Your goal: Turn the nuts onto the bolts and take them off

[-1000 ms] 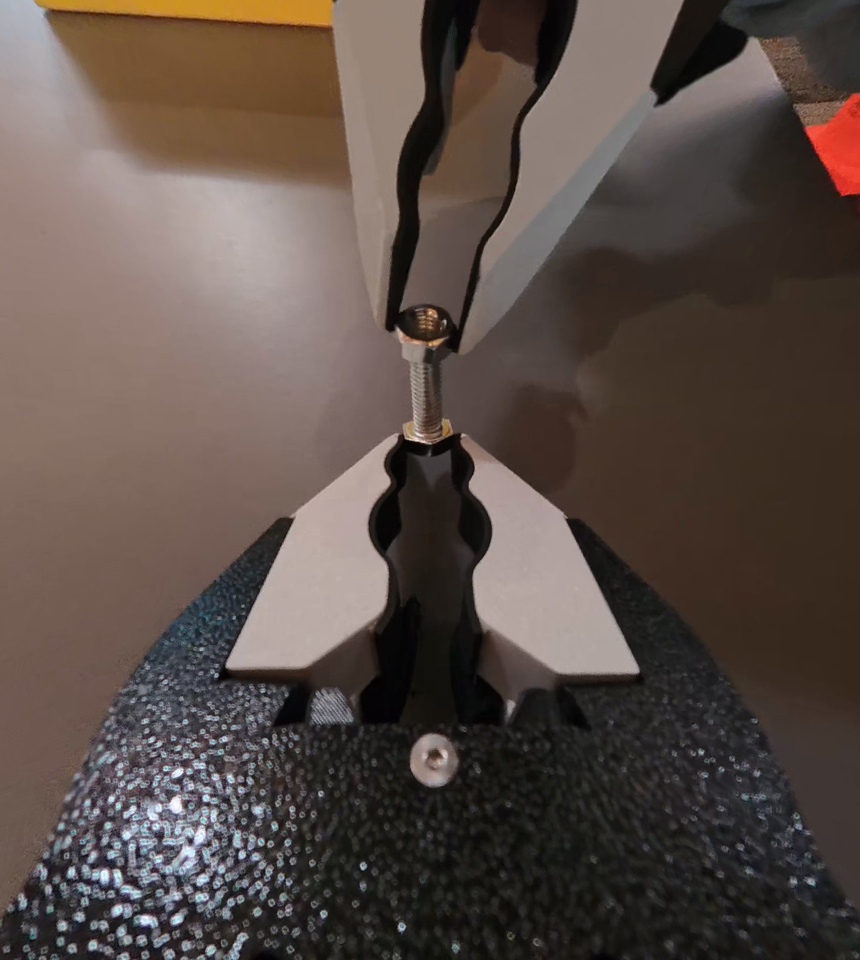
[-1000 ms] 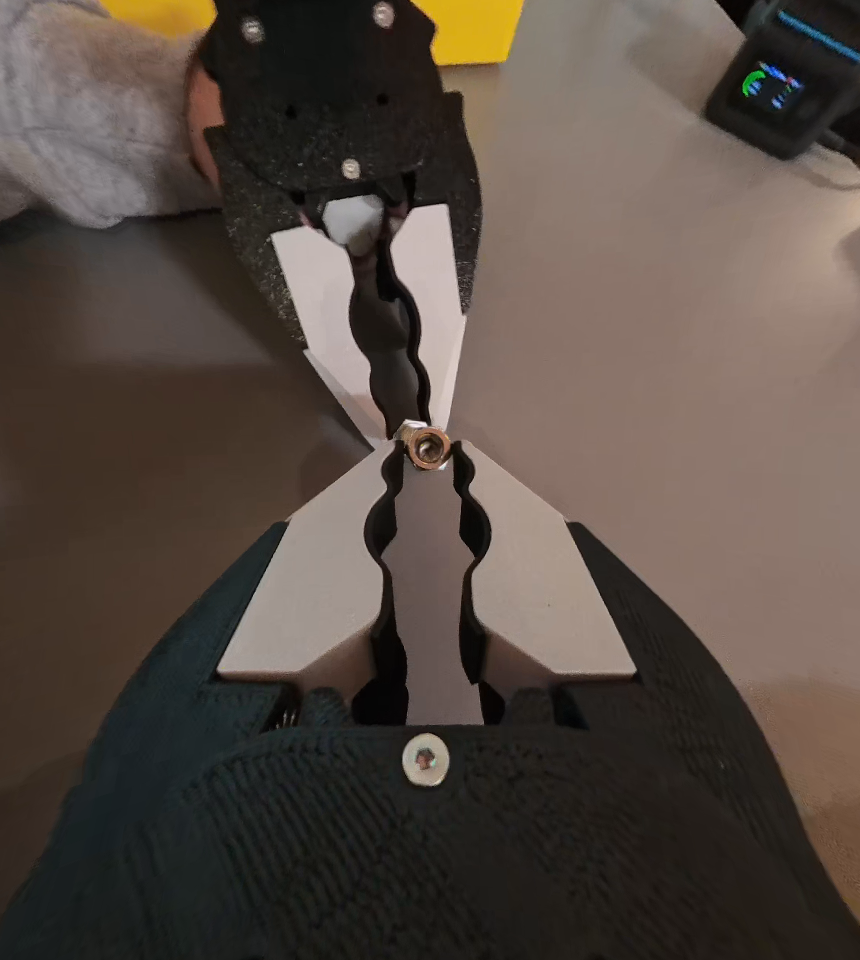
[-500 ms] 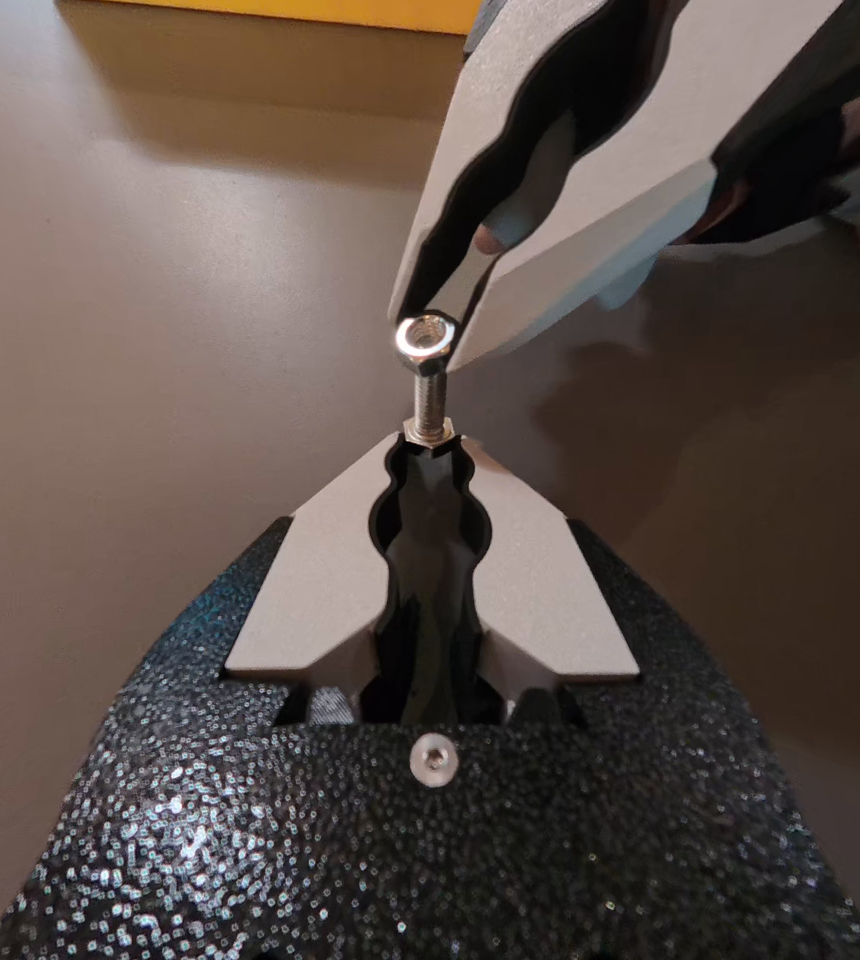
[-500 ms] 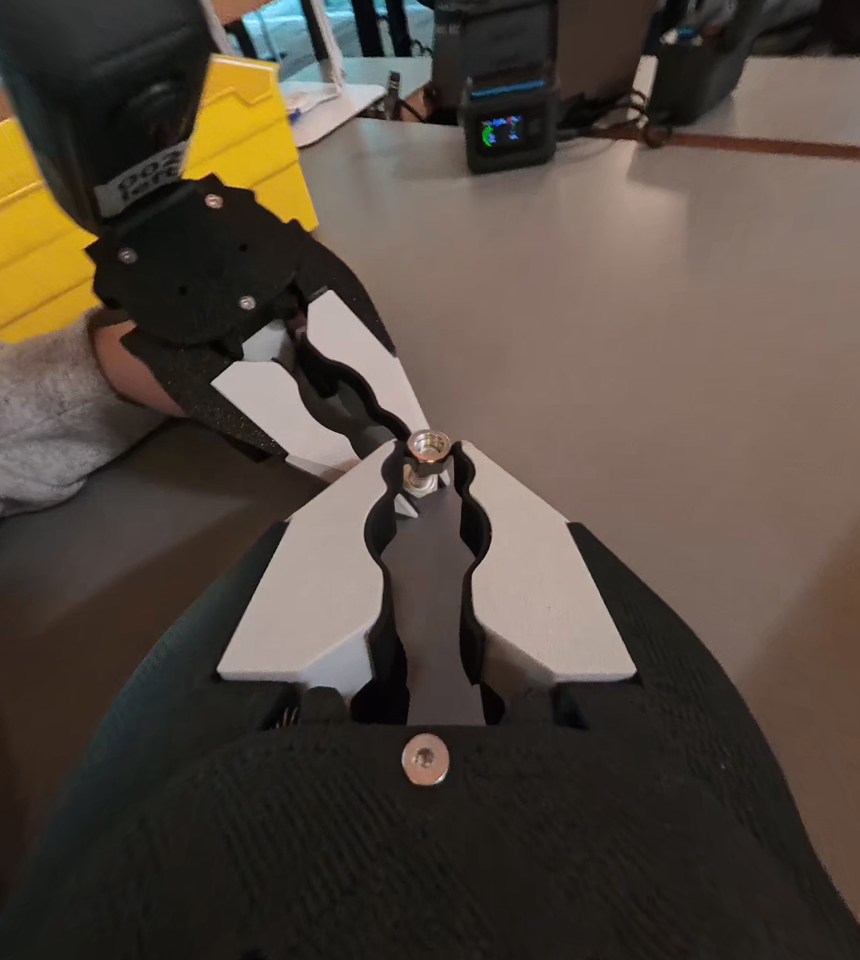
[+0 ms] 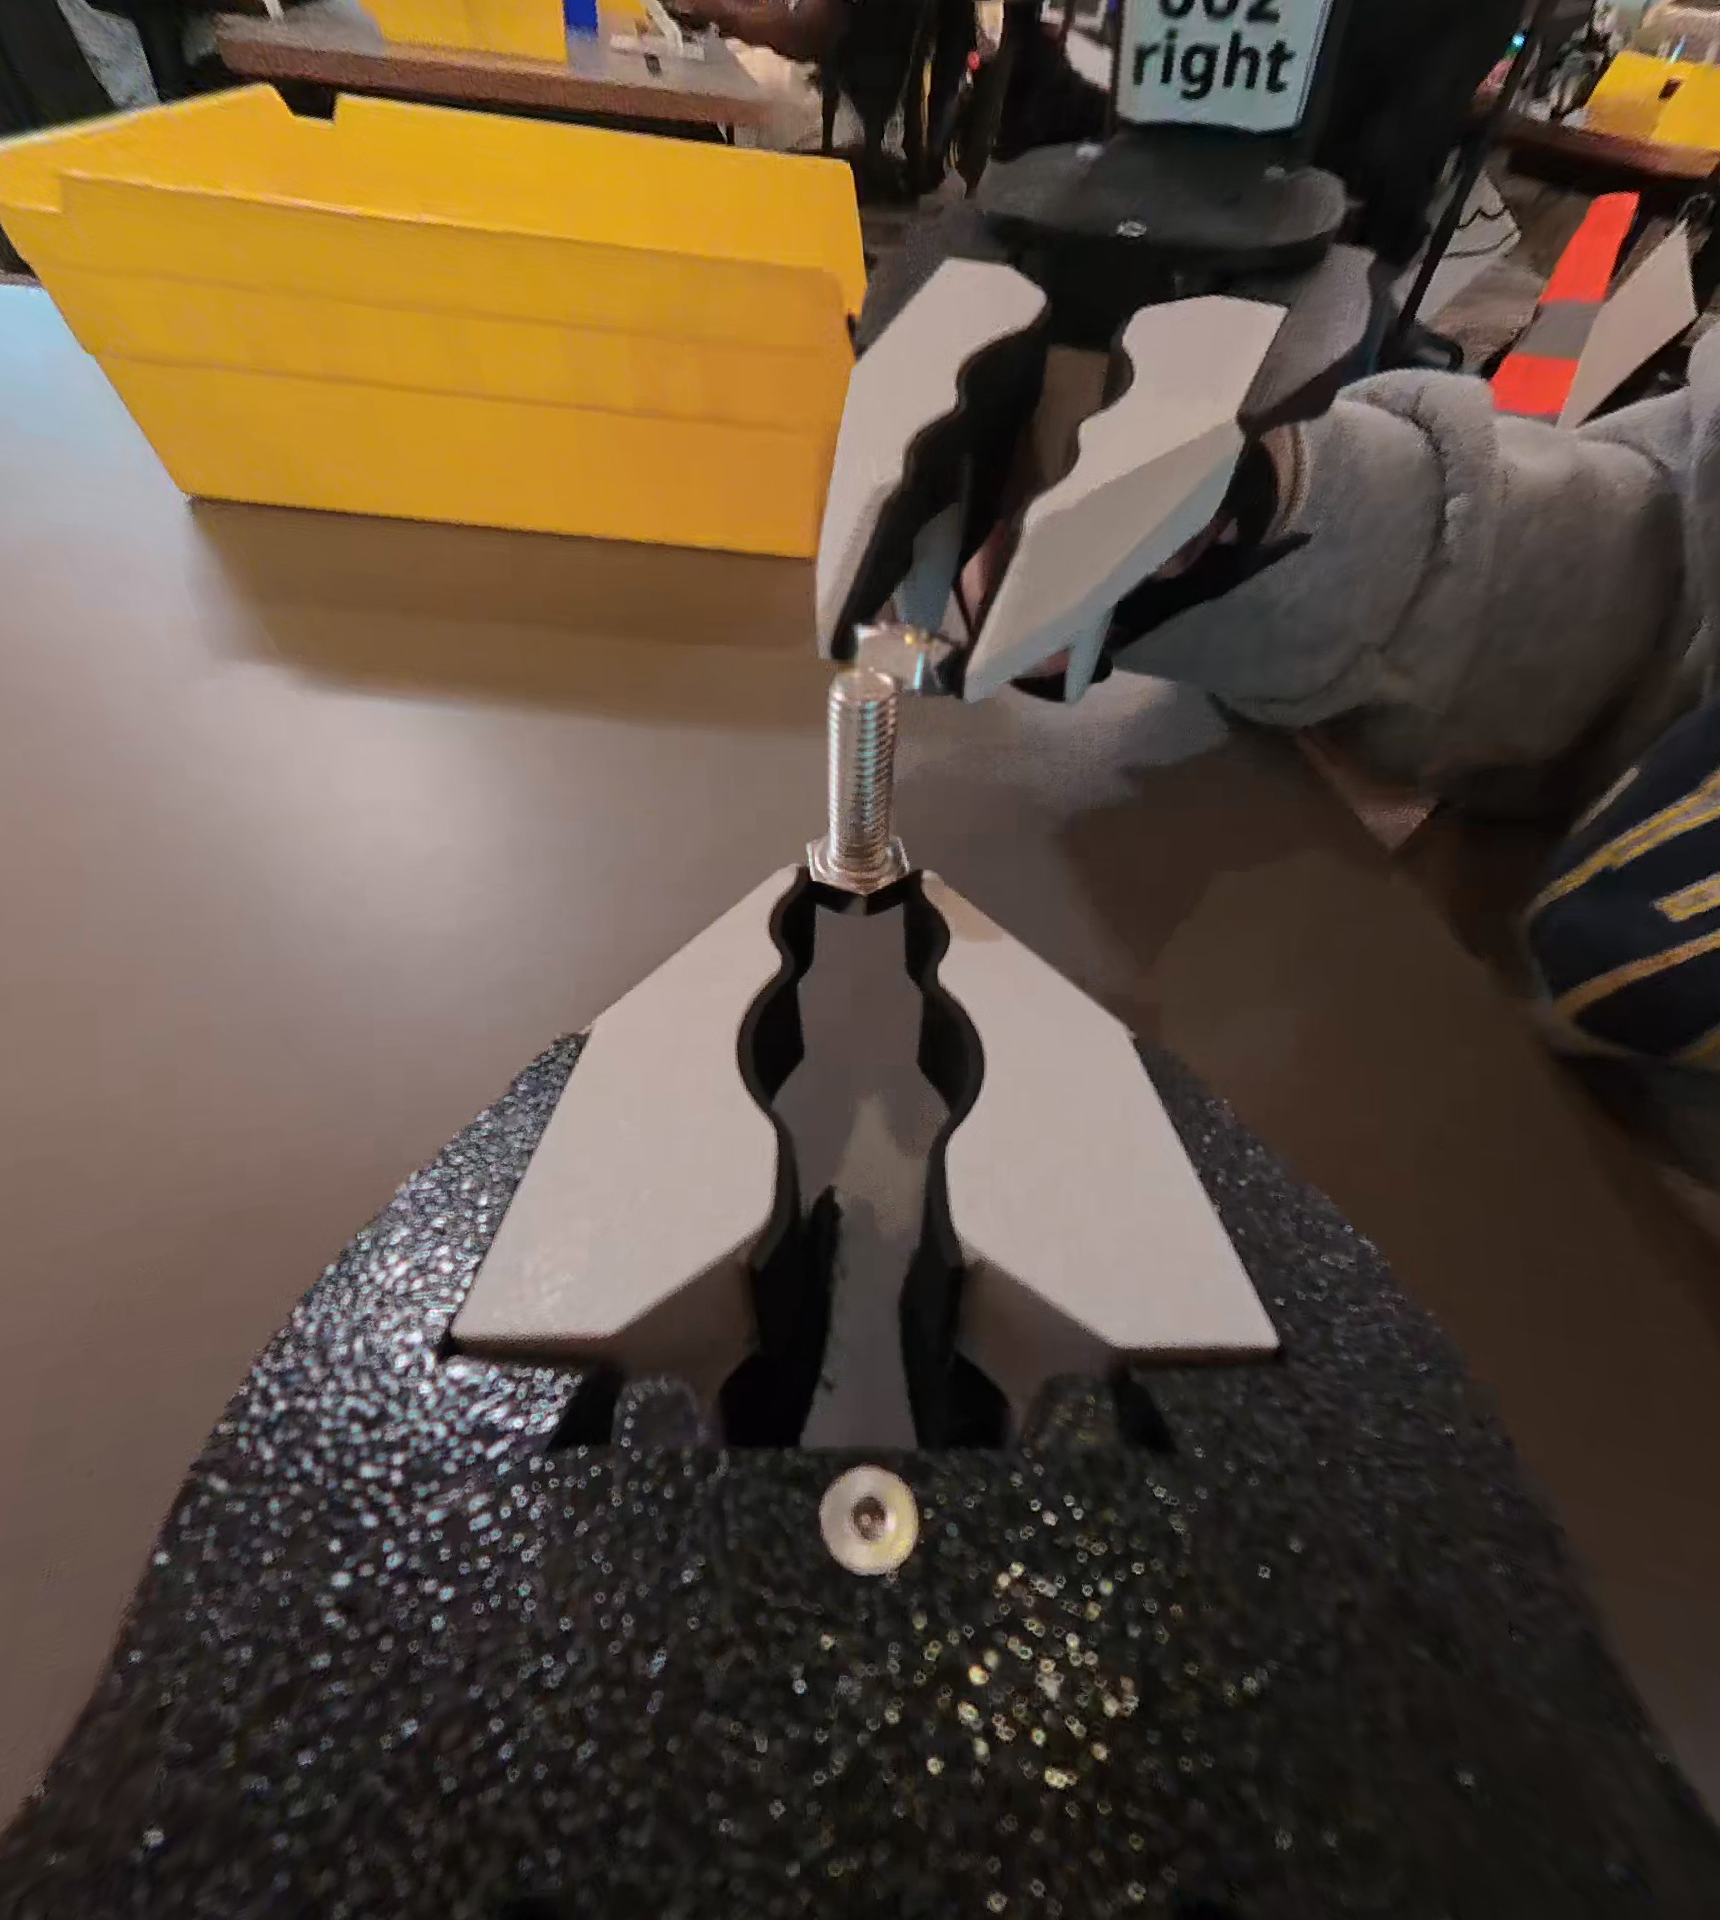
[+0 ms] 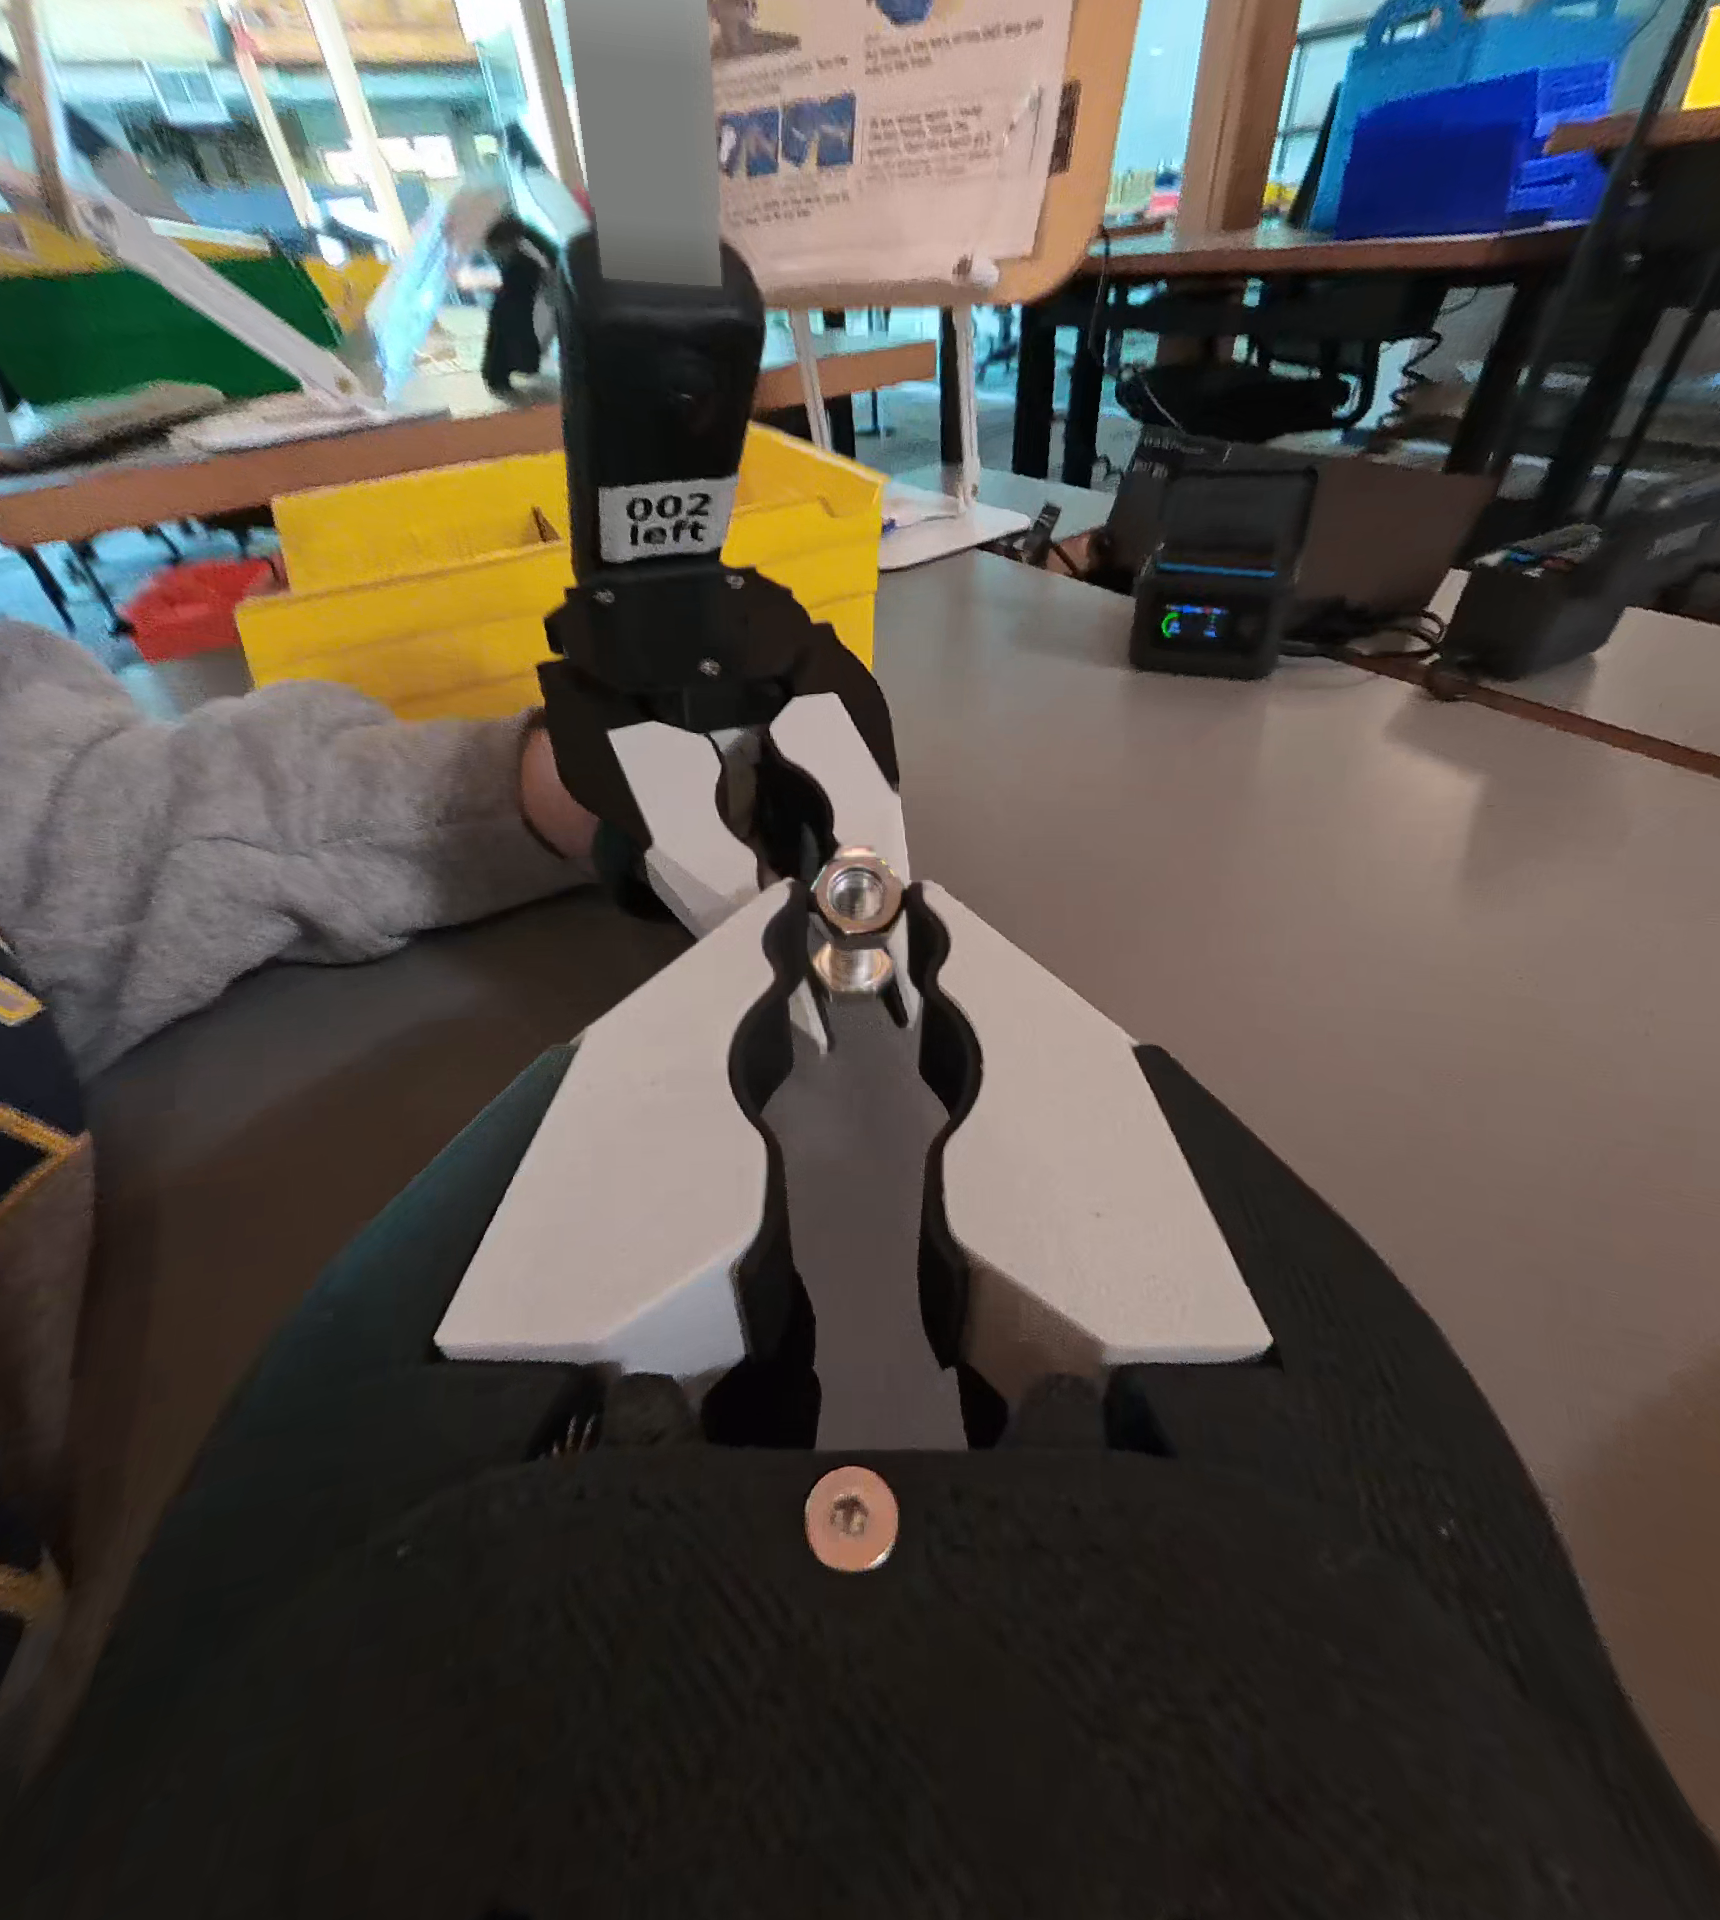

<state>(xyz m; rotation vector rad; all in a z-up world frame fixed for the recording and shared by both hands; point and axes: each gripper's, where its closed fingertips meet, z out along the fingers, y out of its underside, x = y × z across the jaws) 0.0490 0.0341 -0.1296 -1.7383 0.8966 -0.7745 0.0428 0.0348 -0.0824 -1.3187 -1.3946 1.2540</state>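
My left gripper [image 5: 856, 885] is shut on the hex head of a silver bolt [image 5: 861, 769], whose threaded shaft points away from me above the brown table [image 5: 316, 831]. My right gripper [image 5: 900, 661] comes in from the upper right, shut on a silver nut [image 5: 903, 657]. The nut sits just off the bolt's tip, slightly right of it and tilted. In the right wrist view, my right gripper [image 6: 854, 900] is shut on the nut [image 6: 854, 896], and the nut's hole is empty. The bolt's end [image 6: 854, 971] shows just below the nut. The left gripper's white fingers [image 6: 690, 821] lie behind.
A yellow bin [image 5: 461, 343] stands at the table's far left and also shows in the right wrist view [image 6: 440, 592]. Grey sleeves [image 5: 1458, 582] rest on the table by each gripper. A small black device with a lit screen [image 6: 1209, 613] and cables sit at the far right. Across from one pair of fingers to the other is roughly 4 cm.
The nut has come off the bolt's tip in my right gripper. The right gripper has swung round to the upper right. Both views have tilted up and now show the room.
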